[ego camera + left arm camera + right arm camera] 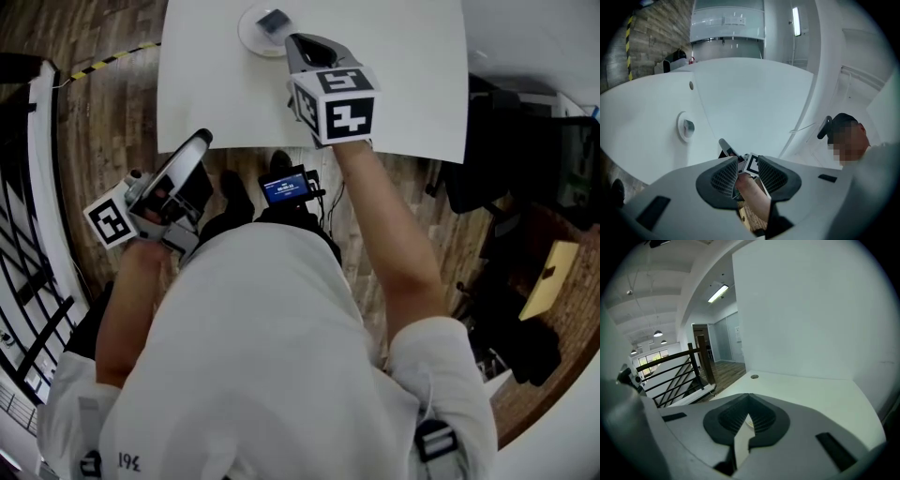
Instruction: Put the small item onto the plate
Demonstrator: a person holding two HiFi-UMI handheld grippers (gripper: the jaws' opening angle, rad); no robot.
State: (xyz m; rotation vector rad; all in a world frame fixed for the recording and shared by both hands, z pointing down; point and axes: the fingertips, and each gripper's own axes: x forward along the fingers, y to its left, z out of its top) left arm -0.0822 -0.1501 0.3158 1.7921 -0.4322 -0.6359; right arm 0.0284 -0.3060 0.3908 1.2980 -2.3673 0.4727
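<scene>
- Looking down on a white counter (403,75) across the top of the head view, with wooden floor (94,141) to its left and below it.
- Finding the small item (274,21), a dark blocky piece, lying on the plate (251,36) at the top centre of the frame.
- Placing the right gripper (294,41) just lower right of the plate in the frame, clear of the small item, with its jaws pressed fully together on nothing.
- Placing the left gripper (201,141) at the middle left, off the counter's near edge and over the floor, with its jaws a narrow gap apart and nothing gripped.
- Crossing in front of the left jaws in the left gripper view: the person's right forearm (754,197) and a marker cube (753,165), both beyond the pads and not between them.
- Leaving the plate and small item in plain sight at the middle left of that view.
- Noting a small round hole (754,377) in the counter and a dark stair railing (675,376) at the left of the right gripper view.
- Noting yellow-and-black tape (112,61) on the floor at the upper left.
- Noting a device with a blue screen (286,186) between the counter edge and the white shirt (262,356).
</scene>
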